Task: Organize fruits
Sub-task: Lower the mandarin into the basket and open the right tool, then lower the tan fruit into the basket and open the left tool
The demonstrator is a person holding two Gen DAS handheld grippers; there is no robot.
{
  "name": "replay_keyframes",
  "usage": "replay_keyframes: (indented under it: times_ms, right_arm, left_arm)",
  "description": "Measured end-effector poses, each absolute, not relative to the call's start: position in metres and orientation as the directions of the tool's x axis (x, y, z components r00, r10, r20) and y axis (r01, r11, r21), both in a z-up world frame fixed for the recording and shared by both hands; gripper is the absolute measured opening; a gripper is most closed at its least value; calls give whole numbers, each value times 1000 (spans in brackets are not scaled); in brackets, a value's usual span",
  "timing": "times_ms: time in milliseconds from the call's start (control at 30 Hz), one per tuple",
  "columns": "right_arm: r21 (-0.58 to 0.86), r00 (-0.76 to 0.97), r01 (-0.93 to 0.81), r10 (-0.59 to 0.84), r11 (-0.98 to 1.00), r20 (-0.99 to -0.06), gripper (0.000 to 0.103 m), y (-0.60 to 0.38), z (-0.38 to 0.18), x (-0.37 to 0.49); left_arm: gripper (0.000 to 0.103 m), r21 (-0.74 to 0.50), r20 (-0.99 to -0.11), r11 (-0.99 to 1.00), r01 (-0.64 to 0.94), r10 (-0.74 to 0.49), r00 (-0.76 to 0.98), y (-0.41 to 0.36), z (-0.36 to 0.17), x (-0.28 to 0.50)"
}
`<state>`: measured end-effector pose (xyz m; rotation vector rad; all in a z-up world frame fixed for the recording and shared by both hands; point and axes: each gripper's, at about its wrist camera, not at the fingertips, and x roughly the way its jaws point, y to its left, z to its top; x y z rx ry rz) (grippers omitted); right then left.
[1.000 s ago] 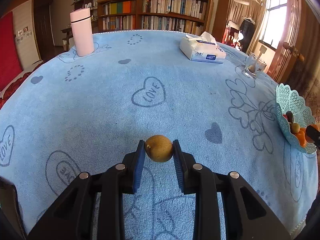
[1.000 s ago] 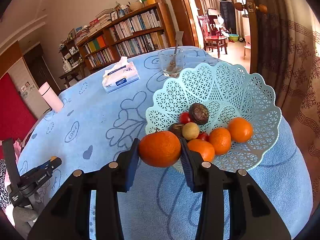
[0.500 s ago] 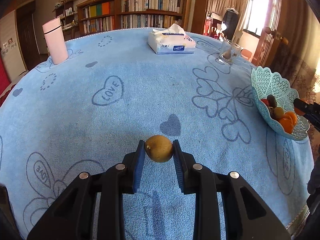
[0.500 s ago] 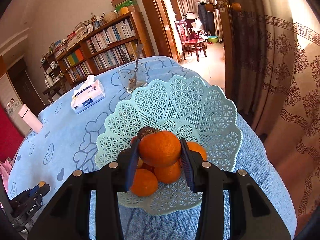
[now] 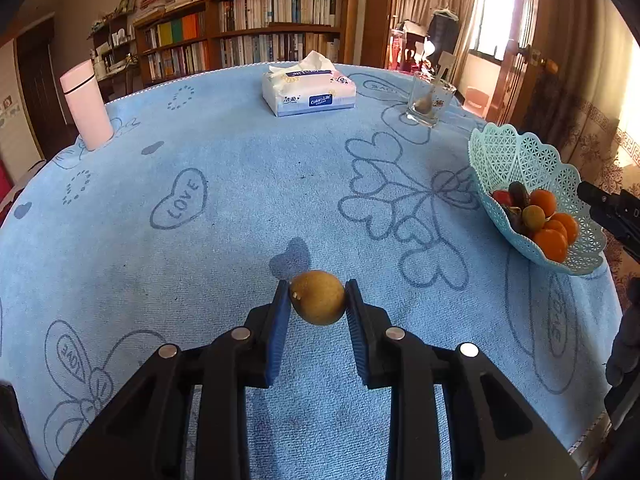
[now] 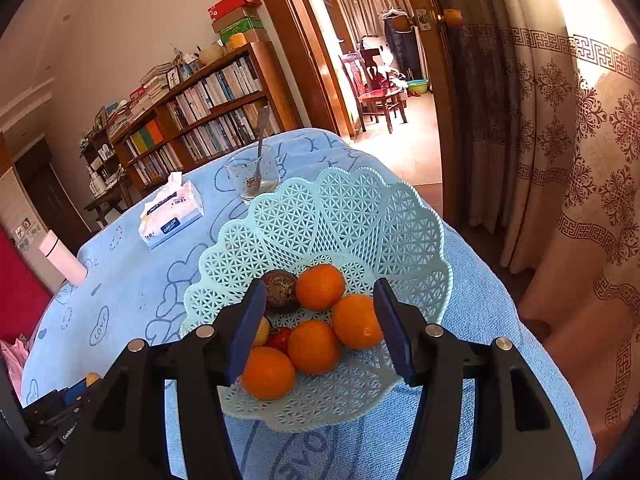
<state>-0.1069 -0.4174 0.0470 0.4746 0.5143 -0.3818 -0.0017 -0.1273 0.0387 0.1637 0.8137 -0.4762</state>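
My left gripper (image 5: 318, 300) is shut on a small yellow-brown round fruit (image 5: 318, 298) and holds it above the blue tablecloth (image 5: 240, 200). The pale green lattice basket (image 5: 516, 156) stands far right near the table edge. In the right wrist view my right gripper (image 6: 320, 320) hangs over the basket (image 6: 360, 216) with its jaws opening. Its pads press on nothing. Below it lie several oranges (image 6: 320, 286), a dark wrinkled fruit (image 6: 282, 290) and a red one (image 6: 280, 338). The left gripper (image 6: 60, 400) shows at the lower left.
A tissue pack (image 5: 308, 90), a glass with a spoon (image 5: 428, 100) and a pink bottle (image 5: 86, 104) stand along the table's far side. A patterned curtain (image 6: 580, 160) and a doorway lie just past the basket. The table edge runs close behind the basket.
The right gripper moved over the basket and spread its jaws; the orange it held now lies among the fruit. The left gripper carried its fruit toward the basket side.
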Motion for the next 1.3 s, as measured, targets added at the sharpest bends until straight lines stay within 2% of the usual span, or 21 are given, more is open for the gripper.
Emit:
replay_keyframes:
  times_ms: [633,1300]
  right_arm:
    - [328,797,521,-311,788,-518,58,-435,54,-128]
    - [353,787,542,-314,762,-531,59,-449,52,-131]
  left_arm:
    - [28,-23,-688,781,624,-465,557,-226,70,-12]
    - [28,-6,-680,717,697,-514,523,-306,71,-6]
